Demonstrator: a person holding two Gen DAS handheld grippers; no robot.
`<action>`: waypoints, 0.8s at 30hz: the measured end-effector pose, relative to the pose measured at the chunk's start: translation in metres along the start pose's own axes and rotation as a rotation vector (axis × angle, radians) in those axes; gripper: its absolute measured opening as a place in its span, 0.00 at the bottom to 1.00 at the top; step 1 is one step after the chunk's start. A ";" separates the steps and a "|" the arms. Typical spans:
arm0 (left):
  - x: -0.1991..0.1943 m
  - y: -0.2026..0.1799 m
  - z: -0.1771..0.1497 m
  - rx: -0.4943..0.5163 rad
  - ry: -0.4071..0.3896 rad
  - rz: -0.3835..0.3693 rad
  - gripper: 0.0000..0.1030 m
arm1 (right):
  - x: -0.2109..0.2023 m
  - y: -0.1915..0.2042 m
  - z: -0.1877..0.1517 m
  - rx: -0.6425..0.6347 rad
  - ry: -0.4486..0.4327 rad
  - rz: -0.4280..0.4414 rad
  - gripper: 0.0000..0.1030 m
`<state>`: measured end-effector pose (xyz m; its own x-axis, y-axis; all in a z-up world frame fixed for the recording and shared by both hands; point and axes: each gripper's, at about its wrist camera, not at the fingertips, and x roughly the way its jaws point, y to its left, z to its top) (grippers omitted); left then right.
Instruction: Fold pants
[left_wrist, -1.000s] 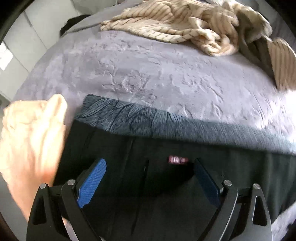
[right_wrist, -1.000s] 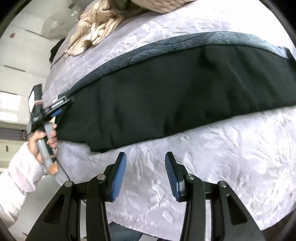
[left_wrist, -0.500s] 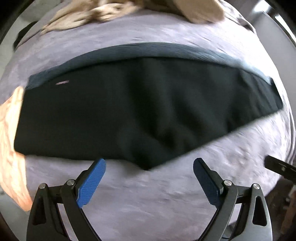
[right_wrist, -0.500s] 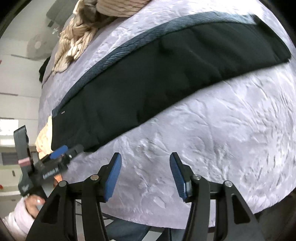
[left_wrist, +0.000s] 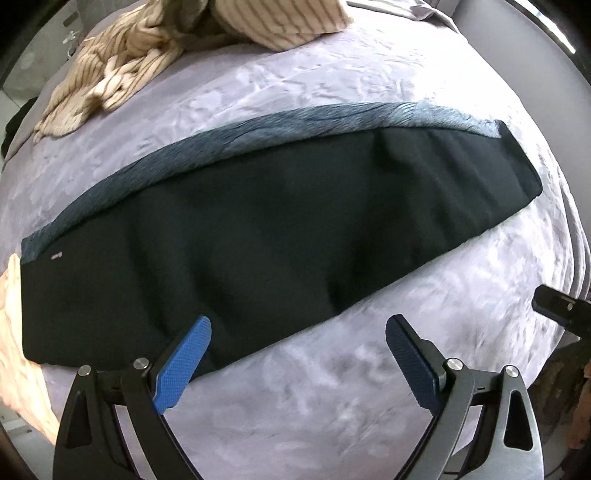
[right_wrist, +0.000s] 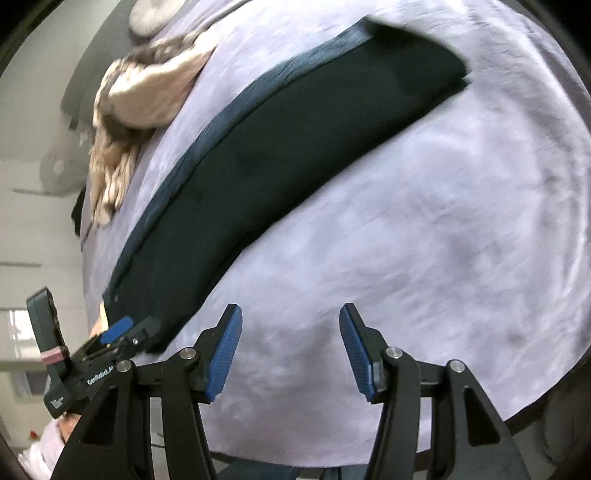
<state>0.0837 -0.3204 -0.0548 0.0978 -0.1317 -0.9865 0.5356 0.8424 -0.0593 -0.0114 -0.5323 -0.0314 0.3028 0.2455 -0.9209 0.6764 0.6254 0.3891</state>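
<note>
Ahead of your left tongs (left_wrist: 297, 360) the pants (left_wrist: 280, 229) lie flat on the bed (left_wrist: 332, 406) as one long dark strip, a blue-grey patterned edge along their far side. Those tongs stand wide with nothing between the pads, the near hem just past the left pad. Your right tongs (right_wrist: 290, 350) are about half open and have just been opening; they are empty too, hovering over bare bedspread with the strip running up and away to their left. The next fold will, I judge, need both ends lifted together. If you pinch only the top layer, the legs may slide apart and the fold skew. Grab too deep and you may catch the bedspread. The striped cloth (left_wrist: 122, 70) beyond the pants lies well apart.
</note>
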 end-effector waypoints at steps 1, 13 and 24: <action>0.004 -0.004 0.007 0.000 -0.001 -0.003 0.94 | -0.006 -0.008 0.007 0.006 -0.012 -0.001 0.57; 0.008 -0.082 0.061 -0.012 -0.042 -0.053 0.94 | -0.045 -0.075 0.086 0.066 -0.114 0.039 0.57; 0.045 -0.085 0.101 -0.027 -0.052 0.070 0.94 | -0.022 -0.104 0.114 0.163 -0.102 0.116 0.57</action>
<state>0.1271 -0.4506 -0.0785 0.1779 -0.0987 -0.9791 0.5034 0.8640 0.0044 -0.0118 -0.6873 -0.0493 0.4459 0.2274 -0.8657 0.7303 0.4668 0.4987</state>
